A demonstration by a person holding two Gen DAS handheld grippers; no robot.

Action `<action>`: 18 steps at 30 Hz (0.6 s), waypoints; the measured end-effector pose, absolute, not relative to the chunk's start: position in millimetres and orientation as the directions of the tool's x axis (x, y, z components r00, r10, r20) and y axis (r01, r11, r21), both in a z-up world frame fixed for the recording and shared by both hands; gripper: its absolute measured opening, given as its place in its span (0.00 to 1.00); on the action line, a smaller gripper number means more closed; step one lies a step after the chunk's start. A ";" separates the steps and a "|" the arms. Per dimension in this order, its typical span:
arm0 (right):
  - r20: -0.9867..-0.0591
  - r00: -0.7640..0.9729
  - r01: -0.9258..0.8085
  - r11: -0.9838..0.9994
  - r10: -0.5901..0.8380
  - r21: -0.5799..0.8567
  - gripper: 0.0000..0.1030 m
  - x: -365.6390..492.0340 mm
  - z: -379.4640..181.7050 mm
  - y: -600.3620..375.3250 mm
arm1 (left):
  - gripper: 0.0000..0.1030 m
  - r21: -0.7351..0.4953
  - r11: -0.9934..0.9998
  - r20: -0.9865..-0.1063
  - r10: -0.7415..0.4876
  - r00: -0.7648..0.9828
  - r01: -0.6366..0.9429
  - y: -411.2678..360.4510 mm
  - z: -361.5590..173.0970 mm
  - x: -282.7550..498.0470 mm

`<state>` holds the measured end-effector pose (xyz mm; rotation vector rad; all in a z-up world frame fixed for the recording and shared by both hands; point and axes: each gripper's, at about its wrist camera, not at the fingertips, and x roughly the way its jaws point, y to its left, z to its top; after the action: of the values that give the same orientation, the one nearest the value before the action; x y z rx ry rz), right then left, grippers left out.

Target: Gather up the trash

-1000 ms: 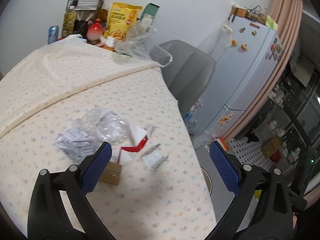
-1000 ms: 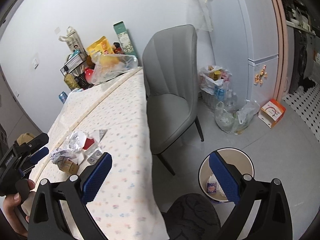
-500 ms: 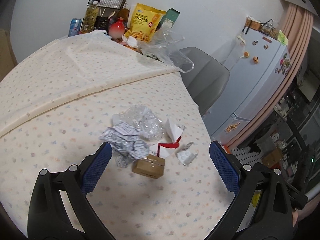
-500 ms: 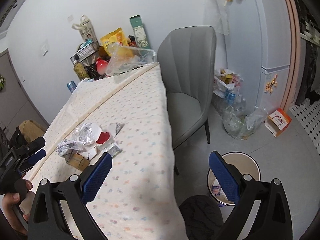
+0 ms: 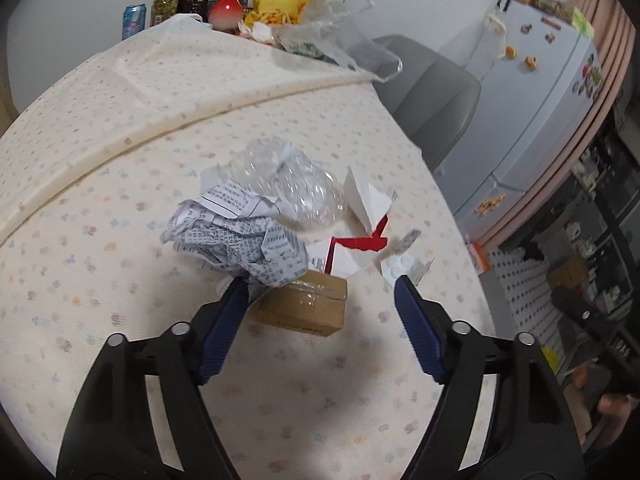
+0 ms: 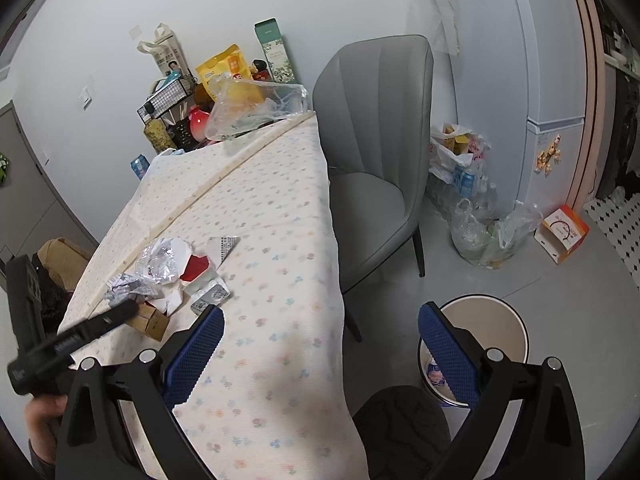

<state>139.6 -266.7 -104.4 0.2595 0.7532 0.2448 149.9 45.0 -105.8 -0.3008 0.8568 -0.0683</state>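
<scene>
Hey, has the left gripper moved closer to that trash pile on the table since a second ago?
Yes. The left gripper has come down toward the crumpled paper; its jaws are closing with the small cardboard box between them, not yet gripped.

Left gripper [image 5: 320, 292] over trash pile on table [image 5: 100, 200] with flowered cloth, jaws closing. Small cardboard box [image 5: 304, 306] lies between fingers, pads not yet pressing it. Left finger [image 5: 224, 328] touches crumpled printed paper [image 5: 236, 240]. Behind paper: clear plastic wrap [image 5: 300, 188], torn white-red carton [image 5: 360, 224]. Grey chair [image 5: 432, 100] beside table.
</scene>
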 end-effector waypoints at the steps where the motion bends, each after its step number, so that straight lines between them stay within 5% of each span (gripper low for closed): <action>1: -0.640 0.703 -0.126 0.939 0.311 0.319 0.92 140.4 -105.6 -266.8 | 0.68 -0.278 0.959 -0.740 -0.176 0.649 -0.057 41.8 -107.4 151.1; 10: -0.650 0.691 -0.112 0.936 0.316 0.335 0.92 145.1 -115.5 -272.0 | 0.62 -0.264 0.963 -0.753 -0.171 0.635 -0.054 37.9 -122.7 158.7; 12: -0.651 0.690 -0.111 0.935 0.316 0.336 0.92 145.3 -116.2 -271.6 | 0.49 -0.268 0.962 -0.750 -0.179 0.636 -0.044 37.5 -121.8 157.3; 18: -0.647 0.684 -0.139 0.931 0.337 0.337 0.92 147.7 -115.7 -259.7 | 0.46 -0.306 0.952 -0.739 -0.224 0.636 -0.020 42.5 -111.2 139.4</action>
<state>147.7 -259.7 -115.7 0.2715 0.7740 0.2706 139.4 42.5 -111.2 -0.2994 0.8777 -0.1183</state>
